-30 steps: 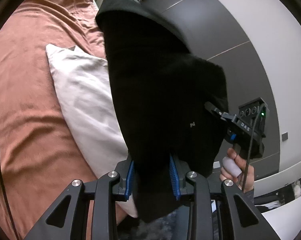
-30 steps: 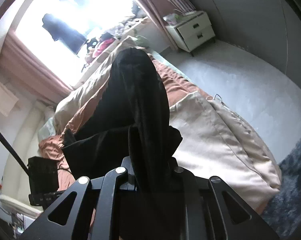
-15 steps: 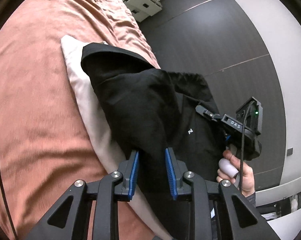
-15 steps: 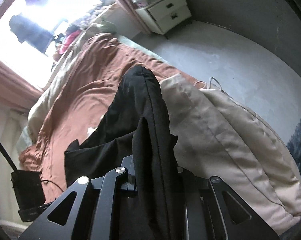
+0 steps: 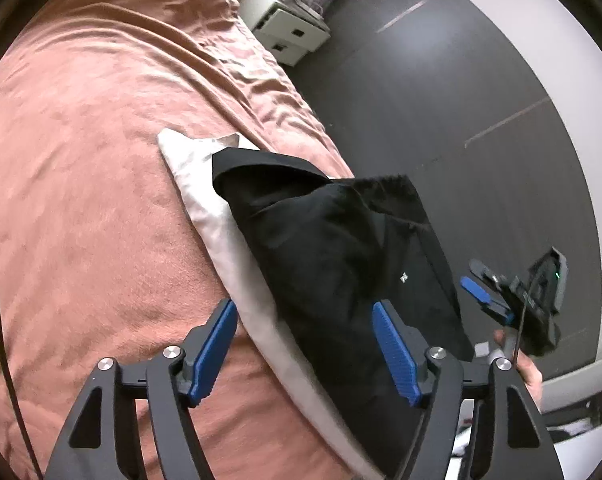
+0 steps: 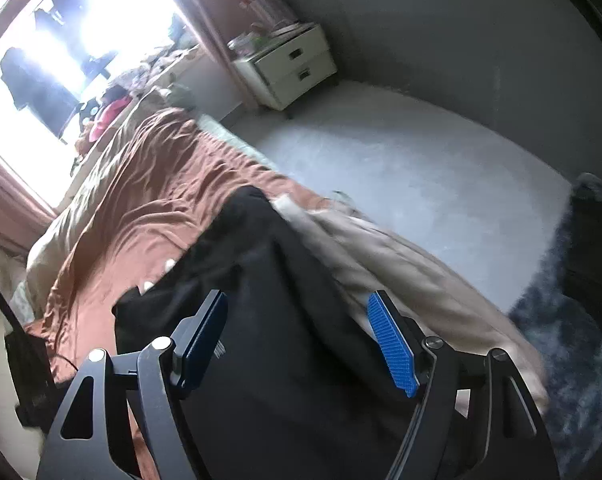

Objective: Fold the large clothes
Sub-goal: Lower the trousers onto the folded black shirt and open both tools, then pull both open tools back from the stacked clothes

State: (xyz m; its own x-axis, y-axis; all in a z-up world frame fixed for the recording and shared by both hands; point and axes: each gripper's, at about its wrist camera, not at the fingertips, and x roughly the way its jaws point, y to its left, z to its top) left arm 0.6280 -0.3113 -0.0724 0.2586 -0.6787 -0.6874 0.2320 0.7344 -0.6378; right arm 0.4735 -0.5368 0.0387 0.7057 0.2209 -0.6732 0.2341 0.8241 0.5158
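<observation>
Half a second ago both pairs of jaws were pinched onto the black garment [image 5: 337,264]; now both are spread wide and grip nothing. The left gripper [image 5: 307,346] has its blue ribbed pads [image 5: 217,344] well apart, the cloth lying under the gap and partly behind the right-hand pad. The right gripper [image 6: 299,340] is released too — its pads stand on either side of the dark fabric without touching it that I can see. In the left wrist view that same gripper [image 5: 485,292] shows beside the garment's outer edge, jaws parted, the person's hand [image 5: 521,364] beneath it.

The garment has dropped from a hanging fold to a flat, roughly folded heap. It rests on the cream pillow [image 5: 221,224], covering most of it and overhanging the pillow's edge toward the floor. The cloth is matte, soft and thick-looking, with one diagonal crease and a tiny white mark [image 5: 404,278] near its middle.

The pillow is smooth, long and plump, lying on the rust-coloured bedspread [image 5: 93,168] — a velvety, rumpled surface. Beyond the pillow, at the far end of the bed, stands a white two-drawer nightstand [image 6: 289,62] on the grey floor [image 6: 401,168]. A shaggy dark rug [image 6: 573,344] lies on the floor on the pillow's outer side.
</observation>
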